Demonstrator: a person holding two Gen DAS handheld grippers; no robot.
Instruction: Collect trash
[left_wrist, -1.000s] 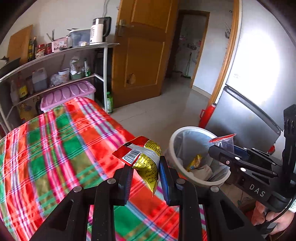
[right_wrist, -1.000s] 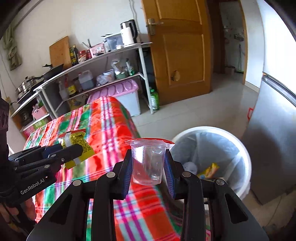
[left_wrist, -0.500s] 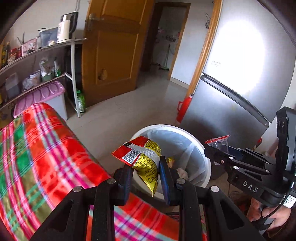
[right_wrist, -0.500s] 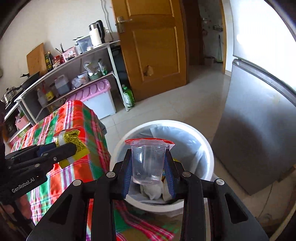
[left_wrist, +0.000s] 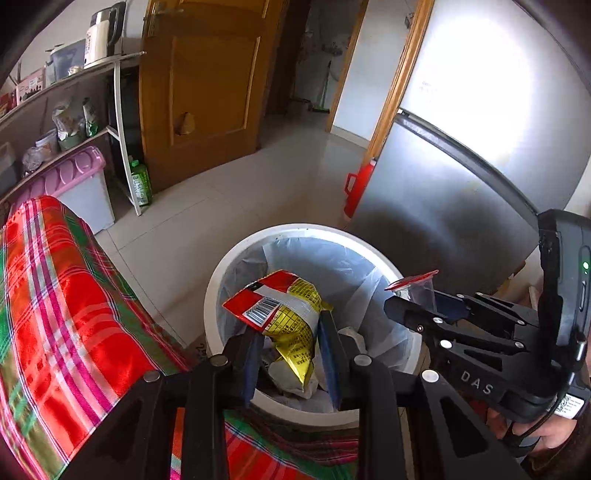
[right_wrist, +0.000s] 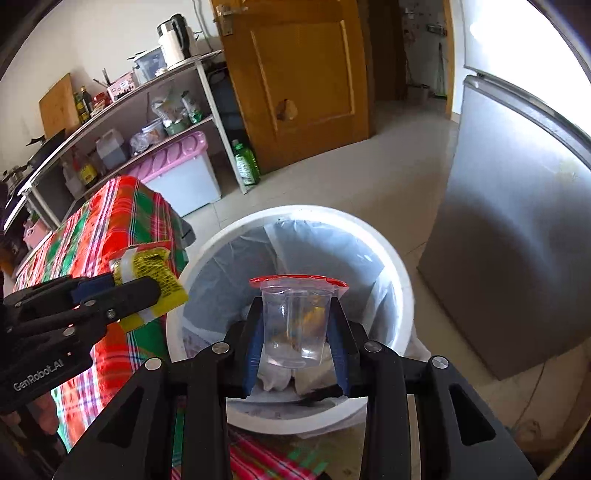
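- The left gripper (left_wrist: 291, 354) is clamped on a crumpled yellow-and-red snack wrapper (left_wrist: 284, 314), barcode panel facing up, held over the open mouth of the bin.
- The right gripper (right_wrist: 295, 332) is closed on a clear plastic cup (right_wrist: 293, 325) with a red foil lid, upright between the blue pads, also above the bin.
- The white trash bin (right_wrist: 400, 266) stands on the floor just beside the table edge; it is lined with a pale plastic bag and already holds crumpled paper and wrappers.
- The table is covered with a red, green and pink plaid cloth (left_wrist: 70, 314).
- The tiled floor (left_wrist: 236, 192) is light grey.
- A silver fridge (right_wrist: 517, 221) stands to the right of the bin.
- A wooden door (right_wrist: 306, 81) lies beyond.
- A shelf rack (right_wrist: 122, 110) carries a kettle, bottles and jars, with a pink-lidded storage box (right_wrist: 177, 166) and a green bottle (right_wrist: 245, 162) at its foot.
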